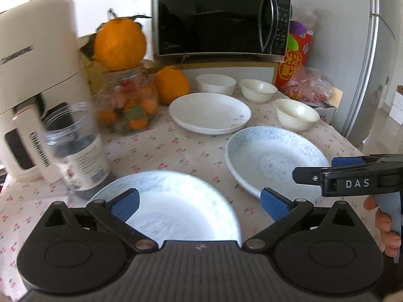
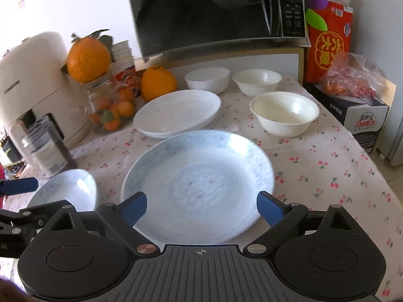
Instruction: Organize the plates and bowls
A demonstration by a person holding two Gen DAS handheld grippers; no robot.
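Left gripper [image 1: 200,203] spread wide, nothing gripped; blue plate [image 1: 176,209] lies flat under it, 2nd blue plate [image 1: 274,158] to its right. White plate [image 1: 210,112] behind, 3 bowls upright. Right gripper [image 2: 201,207] also released, over the big blue plate [image 2: 199,181] on tablecloth [image 2: 327,176]; round, no long axis.

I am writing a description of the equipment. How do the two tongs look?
Both the left tongs and right tongs are black, with blue textured pads, silver pivot pins and a ribbed grey body. The right one bears white letters "DAS" on its side.
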